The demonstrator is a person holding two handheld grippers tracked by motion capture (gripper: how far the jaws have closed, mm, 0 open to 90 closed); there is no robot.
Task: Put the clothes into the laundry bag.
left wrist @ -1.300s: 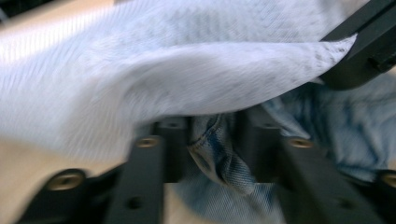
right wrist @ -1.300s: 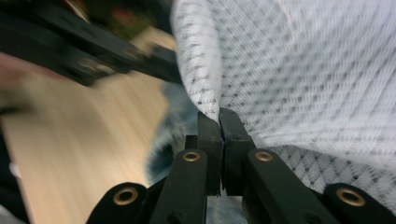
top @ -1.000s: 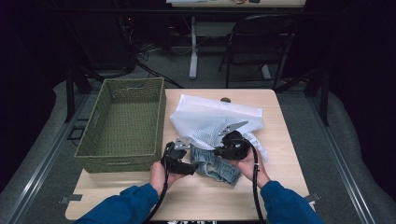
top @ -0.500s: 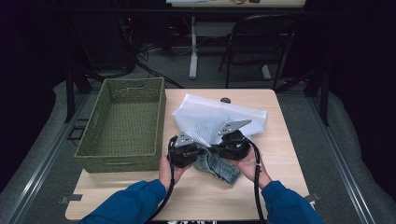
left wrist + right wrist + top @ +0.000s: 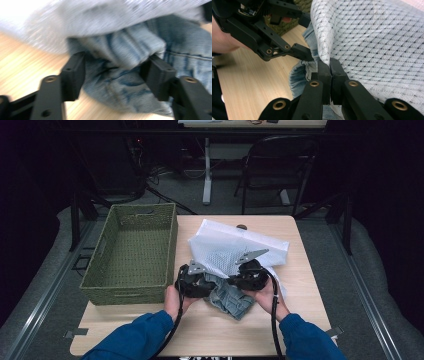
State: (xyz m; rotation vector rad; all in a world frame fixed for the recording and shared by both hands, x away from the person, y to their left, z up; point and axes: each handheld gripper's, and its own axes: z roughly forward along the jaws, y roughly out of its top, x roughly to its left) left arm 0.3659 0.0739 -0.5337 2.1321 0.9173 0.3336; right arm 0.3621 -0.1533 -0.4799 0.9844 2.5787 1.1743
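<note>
Jeans half-hidden under mesh bag; right hand-held gripper pinching bag edge, left hand-held gripper agape astride denim.

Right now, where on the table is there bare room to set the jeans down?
Bare wood runs along the table's near edge between the sleeves. The middle is crowded: mesh bag, jeans, both grippers. The green basket stands empty.
</note>
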